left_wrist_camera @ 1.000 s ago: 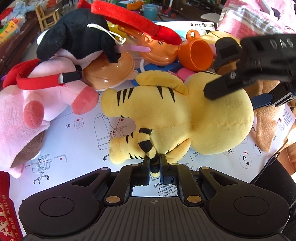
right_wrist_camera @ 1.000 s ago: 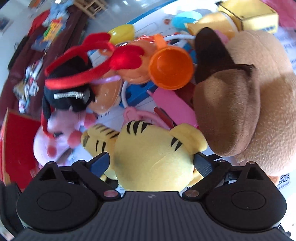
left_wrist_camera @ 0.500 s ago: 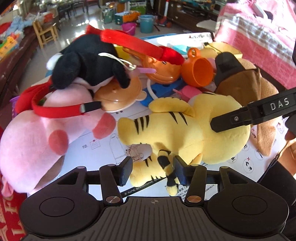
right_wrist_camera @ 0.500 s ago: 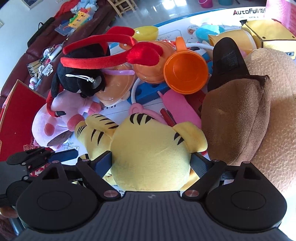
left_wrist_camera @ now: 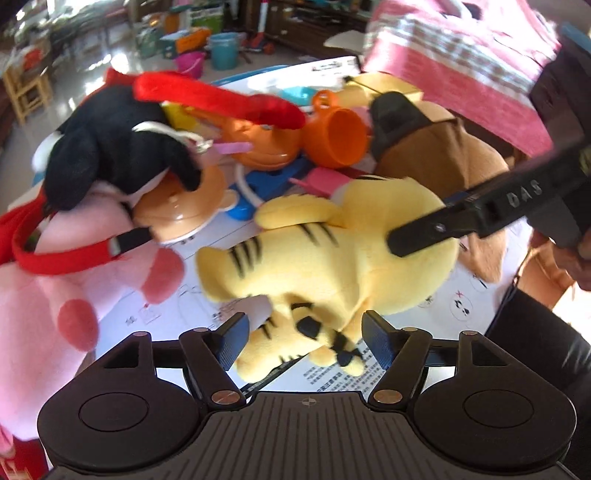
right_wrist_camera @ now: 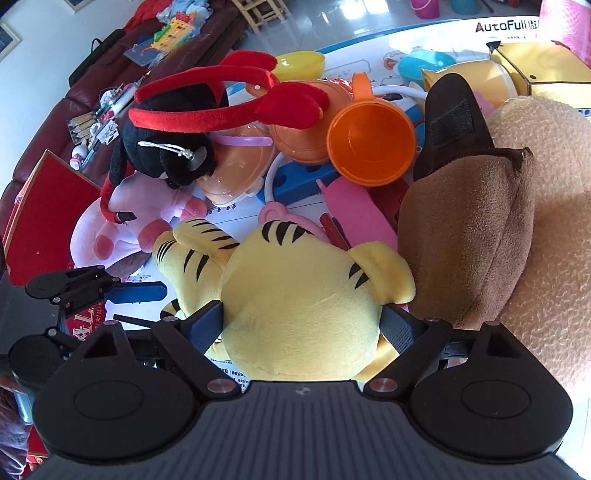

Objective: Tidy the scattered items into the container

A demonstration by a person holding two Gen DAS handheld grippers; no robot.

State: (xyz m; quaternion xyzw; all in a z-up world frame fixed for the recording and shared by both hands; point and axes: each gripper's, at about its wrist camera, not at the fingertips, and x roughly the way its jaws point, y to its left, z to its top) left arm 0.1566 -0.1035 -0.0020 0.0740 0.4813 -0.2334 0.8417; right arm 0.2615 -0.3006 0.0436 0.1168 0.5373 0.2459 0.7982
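Background, beyond the bench: dark red sofa along the wall, strewn with small clutter. Small wooden chair on glossy floor. Teal bucket and pink bucket standing near each other on the floor. Pink-and-white striped cloth at right. Red box beside the printed instruction sheet.

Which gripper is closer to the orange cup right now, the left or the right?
Right, as far as these views show. The right gripper is clamped on the yellow tiger's head, the end toward the orange cup. The left gripper is open around the tiger's tail end, farther from it.
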